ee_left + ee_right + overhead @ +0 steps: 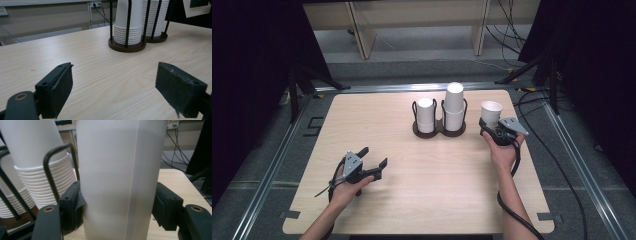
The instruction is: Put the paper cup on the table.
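Right gripper (490, 125) jaws clamp a white paper cup (491, 111), upright, just right of the dark wire two-stack cup holder (439, 131). Left gripper (373, 159) jaws gape empty over the light wooden desk (412, 190).

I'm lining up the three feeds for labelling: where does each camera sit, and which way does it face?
High view: above the person's side, looking forward and down at the table; both forearms, left gripper, right gripper holding a paper cup.
Left gripper view: rides the left gripper, low over the wood, facing the cup holder; open jaws.
Right gripper view: rides the right gripper; jaws clamp the paper cup.
All share the cup holder.
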Motion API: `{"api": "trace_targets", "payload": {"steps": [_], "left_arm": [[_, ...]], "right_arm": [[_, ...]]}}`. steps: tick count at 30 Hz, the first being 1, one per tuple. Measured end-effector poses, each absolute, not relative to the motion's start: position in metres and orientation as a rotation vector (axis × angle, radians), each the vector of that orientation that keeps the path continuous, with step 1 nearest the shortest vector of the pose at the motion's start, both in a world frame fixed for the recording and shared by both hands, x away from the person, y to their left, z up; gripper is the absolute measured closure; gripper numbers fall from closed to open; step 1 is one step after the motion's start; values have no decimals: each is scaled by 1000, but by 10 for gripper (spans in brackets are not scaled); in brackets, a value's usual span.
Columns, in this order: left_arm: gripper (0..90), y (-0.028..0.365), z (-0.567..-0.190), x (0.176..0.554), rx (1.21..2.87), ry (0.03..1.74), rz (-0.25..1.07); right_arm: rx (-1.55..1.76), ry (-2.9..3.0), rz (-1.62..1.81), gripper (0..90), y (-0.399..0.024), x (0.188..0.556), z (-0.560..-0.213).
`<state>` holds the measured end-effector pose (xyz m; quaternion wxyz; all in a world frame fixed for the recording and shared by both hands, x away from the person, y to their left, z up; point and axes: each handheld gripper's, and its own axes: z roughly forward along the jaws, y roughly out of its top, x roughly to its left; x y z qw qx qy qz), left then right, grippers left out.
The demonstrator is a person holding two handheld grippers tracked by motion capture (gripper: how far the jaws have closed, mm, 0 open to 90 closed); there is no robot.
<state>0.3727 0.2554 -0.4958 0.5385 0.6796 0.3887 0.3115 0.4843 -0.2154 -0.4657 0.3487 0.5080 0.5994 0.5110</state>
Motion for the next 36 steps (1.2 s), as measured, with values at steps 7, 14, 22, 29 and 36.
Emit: {"api": "trace_targets", "payload": {"steps": [7, 14, 22, 29, 36], "left_arm": [[140, 255, -496, 373, 1612, 932, 737], [139, 255, -496, 373, 1616, 925, 739], [140, 255, -496, 373, 1618, 922, 736], [139, 255, -496, 372, 1618, 922, 730], [139, 254, -496, 373, 1618, 921, 731]], "right_arm": [[1355, 1578, 1299, 343, -213, 495, -471], [1382, 1610, 1254, 343, -213, 505, -477], [1414, 1628, 1169, 343, -212, 513, -480], [1427, 1665, 1144, 343, -212, 513, -480], [1443, 1695, 1075, 339, -215, 513, -483]]}}
